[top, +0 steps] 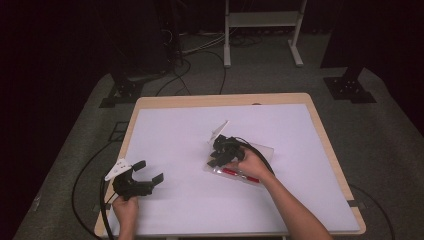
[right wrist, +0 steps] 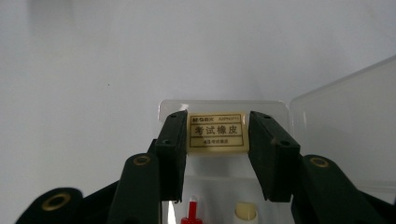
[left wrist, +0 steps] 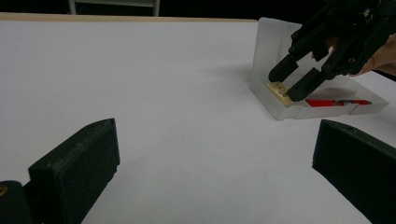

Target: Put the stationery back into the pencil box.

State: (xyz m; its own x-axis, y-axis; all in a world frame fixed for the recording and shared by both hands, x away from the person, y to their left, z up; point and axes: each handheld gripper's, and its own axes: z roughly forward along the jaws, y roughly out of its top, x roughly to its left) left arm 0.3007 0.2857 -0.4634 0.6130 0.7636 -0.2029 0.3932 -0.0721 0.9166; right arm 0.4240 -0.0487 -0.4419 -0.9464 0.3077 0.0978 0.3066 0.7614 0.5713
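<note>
Between the right gripper's [right wrist: 217,154] half-closed jaws, the eraser [right wrist: 216,131] looks pinched but not yet lifted from the pencil case [right wrist: 224,105].

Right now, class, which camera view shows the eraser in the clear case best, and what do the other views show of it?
The right gripper view: the eraser sits close and centred between the right gripper's jaws, its printed label facing the camera. The left gripper view shows it small and far off at the end of the clear case. In the high view the gripper and hand cover it.
</note>
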